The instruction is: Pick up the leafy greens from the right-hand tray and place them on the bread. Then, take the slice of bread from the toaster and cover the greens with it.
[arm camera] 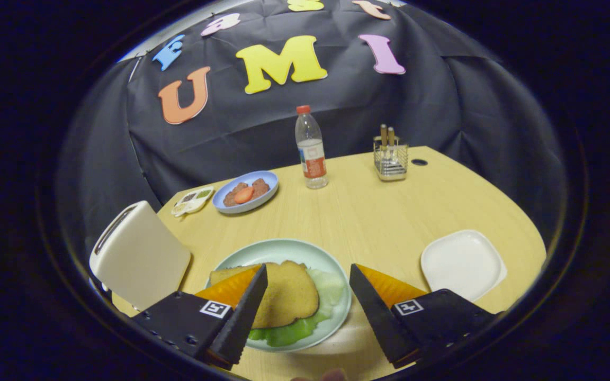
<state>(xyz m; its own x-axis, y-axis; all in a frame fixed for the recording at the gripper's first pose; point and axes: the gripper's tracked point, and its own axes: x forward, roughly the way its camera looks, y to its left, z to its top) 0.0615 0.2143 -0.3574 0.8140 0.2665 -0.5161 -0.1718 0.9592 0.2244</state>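
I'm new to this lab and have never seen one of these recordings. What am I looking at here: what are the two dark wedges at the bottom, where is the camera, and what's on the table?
The camera rides on a hand-held gripper and looks forward along its two fingers; those are the wedges. A person carries it, there is no robot arm. The fingers stand open and hold nothing.

Between and just ahead of them lies a round plate with a bread slice on top of leafy greens; another piece of bread peeks out beneath. Beside the left finger stands a white toaster. Beyond the right finger sits a white square tray. Farther back on the wooden table are a blue plate of food, a small sauce dish, a water bottle and a wire utensil holder.
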